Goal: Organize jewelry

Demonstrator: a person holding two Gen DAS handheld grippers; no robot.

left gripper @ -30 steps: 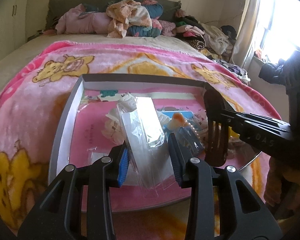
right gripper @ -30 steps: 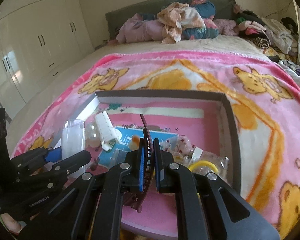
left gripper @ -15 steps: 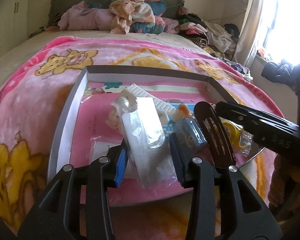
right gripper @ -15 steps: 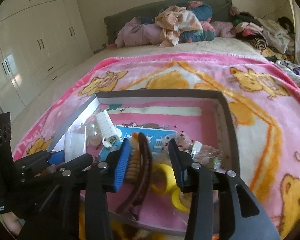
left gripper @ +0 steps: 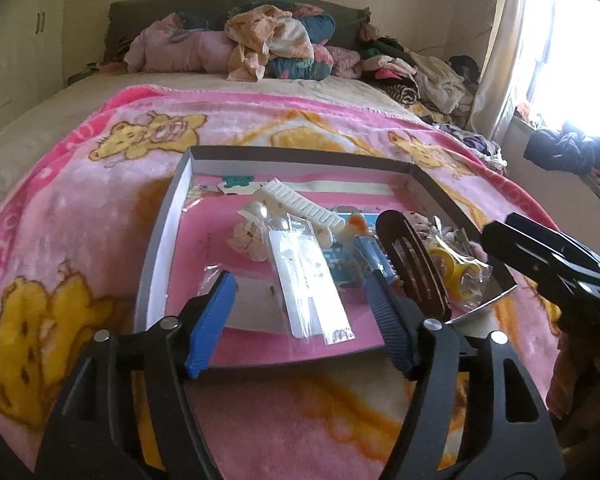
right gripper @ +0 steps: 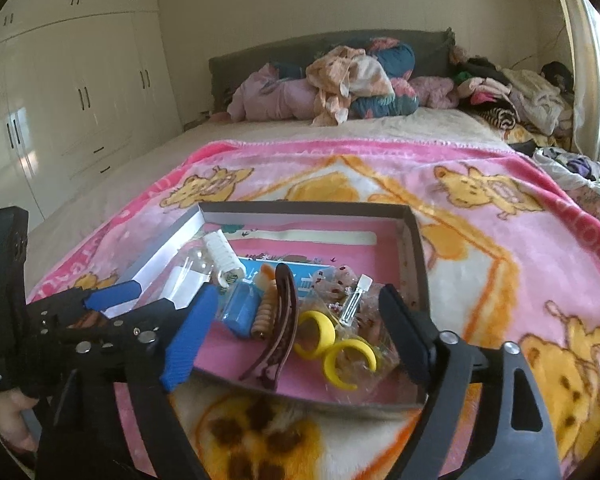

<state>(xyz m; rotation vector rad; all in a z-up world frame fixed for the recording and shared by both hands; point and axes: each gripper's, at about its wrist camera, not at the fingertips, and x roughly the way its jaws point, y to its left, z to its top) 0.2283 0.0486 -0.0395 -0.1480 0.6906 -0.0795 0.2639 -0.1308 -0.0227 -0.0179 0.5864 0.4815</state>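
Your right gripper (right gripper: 300,344) hangs over the near edge of the box (right gripper: 414,248), jaws spread wide, gripping nothing. Just beyond that near edge, between your fingers in the right wrist view, the brown hair clip (right gripper: 278,320) lies inside the box on its pink floor, curved and long, one end tipped toward the near wall. Right beside the clip, on the side toward the box's right wall, sit two yellow rings (right gripper: 332,340) in a crinkled clear bag. On the clip's other side you've got an orange ridged clip (right gripper: 262,312) touching it and a blue pouch (right gripper: 242,308) just past that.

Your left gripper (left gripper: 300,320) is also open, blue pads apart and empty, held low at the box's near-left corner. Between its fingers, a clear plastic sleeve (left gripper: 308,284) lies flat on the box floor, pointing from the near wall toward the middle. Farther in from that sleeve, a white comb (left gripper: 304,204) rests at a slant over a bundle of pale hair ties (left gripper: 248,236). From the left wrist view the brown clip (left gripper: 414,264) sits right of the sleeve, near your right-hand finger.

The box itself sits on the pink bear-print blanket (right gripper: 500,240), walls dark outside, white inside.
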